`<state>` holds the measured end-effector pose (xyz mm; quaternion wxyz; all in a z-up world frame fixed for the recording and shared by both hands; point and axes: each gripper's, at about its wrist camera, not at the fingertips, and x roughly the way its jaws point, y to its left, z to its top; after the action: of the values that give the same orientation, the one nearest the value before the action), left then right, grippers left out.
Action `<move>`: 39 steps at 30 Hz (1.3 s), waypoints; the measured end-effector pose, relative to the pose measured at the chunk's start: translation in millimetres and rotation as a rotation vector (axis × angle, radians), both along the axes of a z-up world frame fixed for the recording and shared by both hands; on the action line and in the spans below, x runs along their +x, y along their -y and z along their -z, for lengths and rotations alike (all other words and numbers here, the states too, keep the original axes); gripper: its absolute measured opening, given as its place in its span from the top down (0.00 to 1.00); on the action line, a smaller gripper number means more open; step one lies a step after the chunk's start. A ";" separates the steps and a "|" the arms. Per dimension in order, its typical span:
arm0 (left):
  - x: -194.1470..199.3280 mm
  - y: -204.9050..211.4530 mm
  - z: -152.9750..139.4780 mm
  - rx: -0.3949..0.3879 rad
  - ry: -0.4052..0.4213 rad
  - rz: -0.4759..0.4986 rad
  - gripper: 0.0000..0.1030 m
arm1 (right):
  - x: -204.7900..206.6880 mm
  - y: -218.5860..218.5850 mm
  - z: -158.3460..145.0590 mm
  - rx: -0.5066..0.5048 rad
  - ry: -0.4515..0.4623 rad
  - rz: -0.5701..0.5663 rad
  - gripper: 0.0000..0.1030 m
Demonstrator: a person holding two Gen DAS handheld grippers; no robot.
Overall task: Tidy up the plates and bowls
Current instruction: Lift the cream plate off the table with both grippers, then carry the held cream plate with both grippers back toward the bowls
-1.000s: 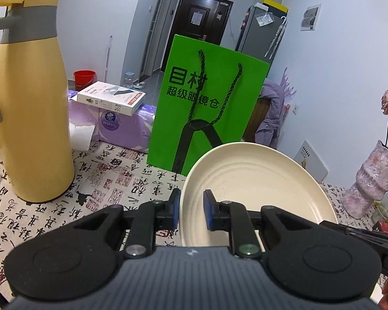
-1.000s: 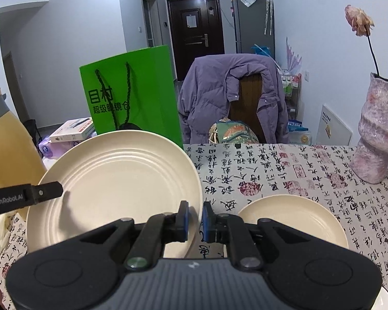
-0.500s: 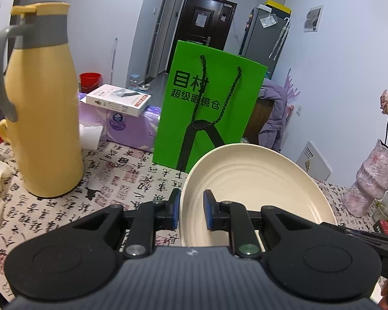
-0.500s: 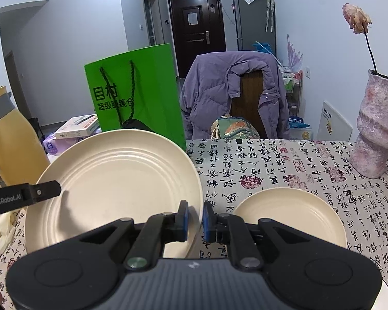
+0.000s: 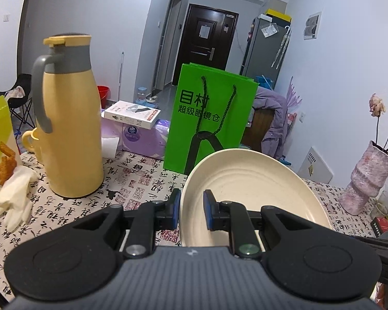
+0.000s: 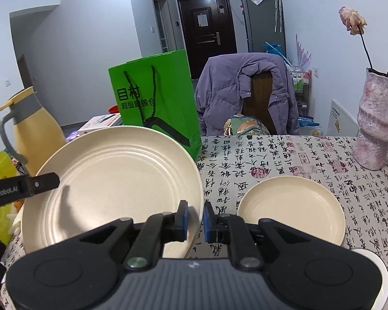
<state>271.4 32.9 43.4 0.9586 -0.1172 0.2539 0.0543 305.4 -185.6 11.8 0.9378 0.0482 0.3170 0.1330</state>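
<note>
A large cream plate point(image 5: 251, 191) is held up off the table, tilted, gripped on two sides. My left gripper point(image 5: 192, 209) is shut on its left rim. My right gripper point(image 6: 194, 218) is shut on its right rim, and the plate fills the left of the right wrist view point(image 6: 111, 180). The left gripper's finger point(image 6: 36, 184) shows at that plate's far edge. A smaller cream plate point(image 6: 291, 210) lies flat on the tablecloth to the right of my right gripper. A white rim point(image 6: 380, 271) shows at the lower right edge.
A yellow thermos jug point(image 5: 67, 129) stands at the left, with a yellow cup point(image 5: 31, 139) and white gloves point(image 5: 15, 196) beside it. A green paper bag point(image 5: 209, 118) stands behind the plate. A pink vase point(image 6: 377, 126) stands at the right. A chair with a purple jacket point(image 6: 248, 90) is behind the table.
Both grippers have lifted and drawn back with the large plate; the jug and bag look farther off, and the small plate sits lower right in the right wrist view.
</note>
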 end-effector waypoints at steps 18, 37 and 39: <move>-59.1 4.8 -23.3 0.026 0.037 -0.014 0.82 | -58.5 3.2 -17.2 0.018 0.025 -0.013 0.88; -107.5 -1.3 -26.3 0.022 0.040 -0.054 0.82 | -99.2 -4.7 -19.5 0.014 0.027 -0.042 0.88; -112.7 -0.8 -27.1 0.026 0.045 -0.054 0.82 | -104.7 -5.4 -20.1 0.013 0.029 -0.045 0.88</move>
<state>158.7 33.7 70.5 0.9637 -0.1125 0.2284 0.0810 200.7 -180.2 31.9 0.9388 0.0451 0.3035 0.1565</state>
